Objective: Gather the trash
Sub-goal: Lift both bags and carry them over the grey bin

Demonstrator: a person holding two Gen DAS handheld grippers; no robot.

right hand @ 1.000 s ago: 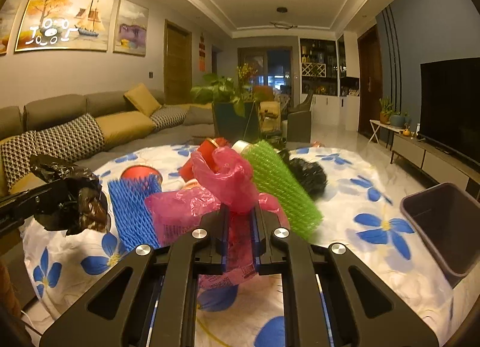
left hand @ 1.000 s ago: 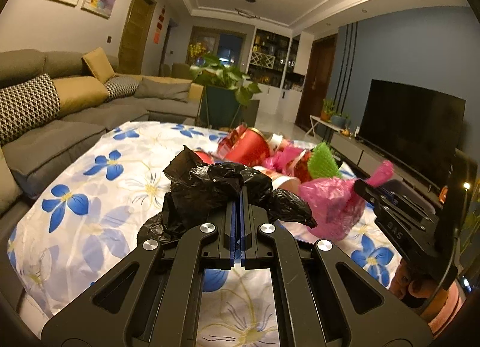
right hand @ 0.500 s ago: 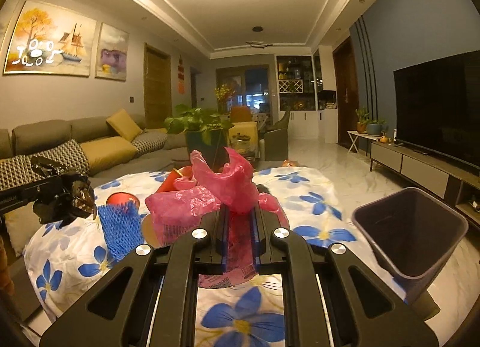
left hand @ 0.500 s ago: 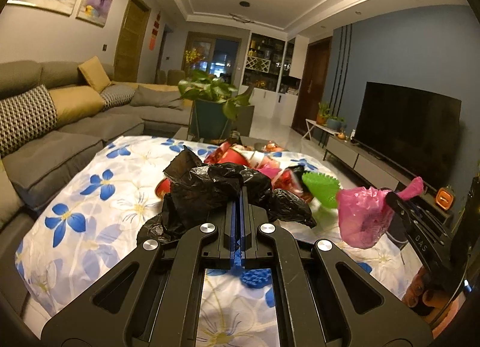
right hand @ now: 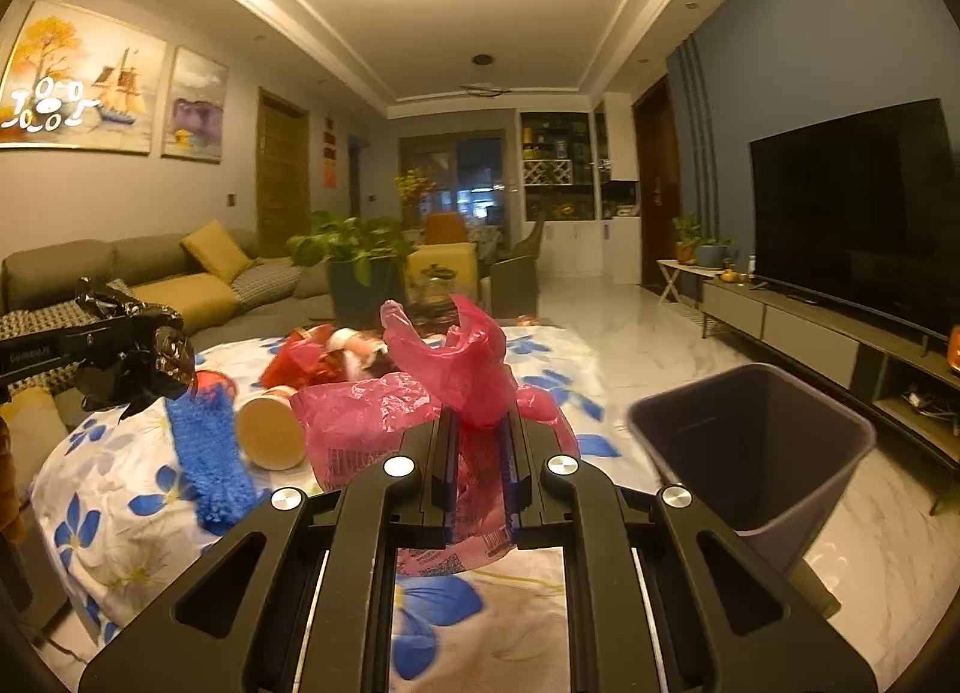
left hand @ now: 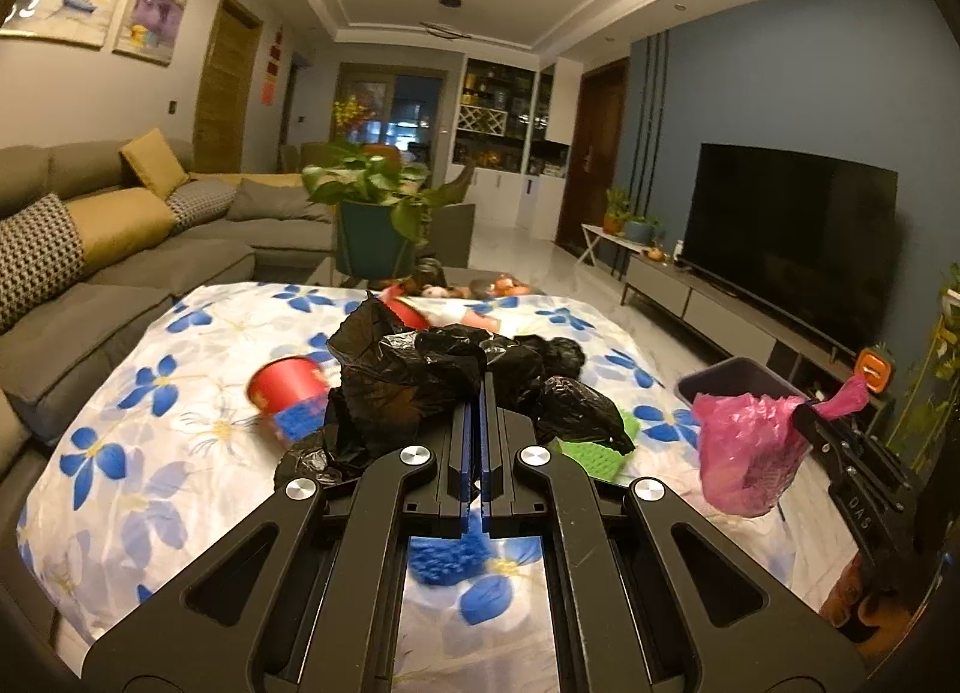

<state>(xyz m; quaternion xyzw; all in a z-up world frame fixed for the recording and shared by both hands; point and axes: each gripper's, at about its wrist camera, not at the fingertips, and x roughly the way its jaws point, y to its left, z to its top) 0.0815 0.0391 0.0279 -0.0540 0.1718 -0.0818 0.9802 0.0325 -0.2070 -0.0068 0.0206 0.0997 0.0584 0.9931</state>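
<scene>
Two forward wrist views, shared table (left hand: 180, 453)

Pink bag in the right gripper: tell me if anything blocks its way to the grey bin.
Nothing visible does. The right gripper is shut on the pink bag, held above the flowered tablecloth. The grey bin stands open on the floor to its right, and the gap between them shows only bare marble floor.

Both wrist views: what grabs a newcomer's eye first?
The two bags in the air: the left gripper is shut on a crumpled black plastic bag, and the right gripper on a pink plastic bag. Next, the flower-print tablecloth strewn with trash, such as a red cup and blue foam netting. Off its right edge stands an empty grey bin.
</scene>
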